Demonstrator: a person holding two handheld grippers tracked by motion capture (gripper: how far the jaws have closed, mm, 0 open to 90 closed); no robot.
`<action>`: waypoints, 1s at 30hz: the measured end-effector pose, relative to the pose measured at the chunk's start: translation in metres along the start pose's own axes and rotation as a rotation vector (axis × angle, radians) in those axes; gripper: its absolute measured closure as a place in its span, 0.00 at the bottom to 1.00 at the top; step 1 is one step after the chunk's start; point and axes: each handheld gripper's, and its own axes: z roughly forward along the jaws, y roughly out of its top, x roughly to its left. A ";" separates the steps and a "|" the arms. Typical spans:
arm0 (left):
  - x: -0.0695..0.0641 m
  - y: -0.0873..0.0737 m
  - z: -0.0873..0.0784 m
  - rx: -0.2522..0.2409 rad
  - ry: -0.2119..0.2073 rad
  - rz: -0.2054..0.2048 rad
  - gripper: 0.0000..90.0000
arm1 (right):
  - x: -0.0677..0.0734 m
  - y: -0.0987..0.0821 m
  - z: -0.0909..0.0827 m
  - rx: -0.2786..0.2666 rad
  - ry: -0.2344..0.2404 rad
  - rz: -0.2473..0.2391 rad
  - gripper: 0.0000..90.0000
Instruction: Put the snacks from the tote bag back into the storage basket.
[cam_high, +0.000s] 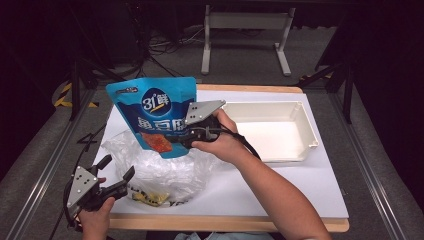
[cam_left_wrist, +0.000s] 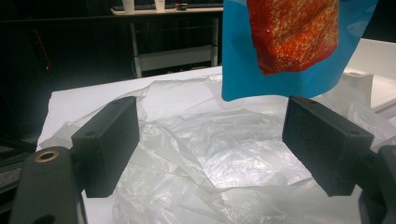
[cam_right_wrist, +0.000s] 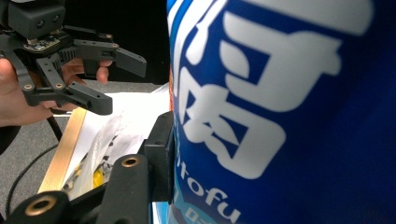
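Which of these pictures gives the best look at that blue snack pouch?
The high view: the whole blue pouch shows, held above the plastic bag. The left gripper view catches its lower end; the right gripper view is so close that you see lettering.

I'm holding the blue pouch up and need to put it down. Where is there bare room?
The white tray is bare inside, right of the blue pouch held in the right tongs. Bare white tabletop lies between tray and near edge, right of the forearm. The left side is crowded: the crumpled plastic bag spreads there, with the open left tongs at its edge.
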 end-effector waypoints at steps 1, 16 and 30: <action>0.000 0.000 0.000 -0.001 0.001 0.000 0.22 | -0.001 0.000 -0.002 0.003 -0.002 0.000 0.60; -0.001 0.000 0.000 0.010 0.004 0.004 0.22 | -0.013 -0.012 -0.054 -0.012 -0.076 0.023 0.60; -0.001 -0.001 0.001 0.009 0.007 0.004 0.22 | -0.030 -0.025 -0.104 0.002 -0.159 0.070 0.59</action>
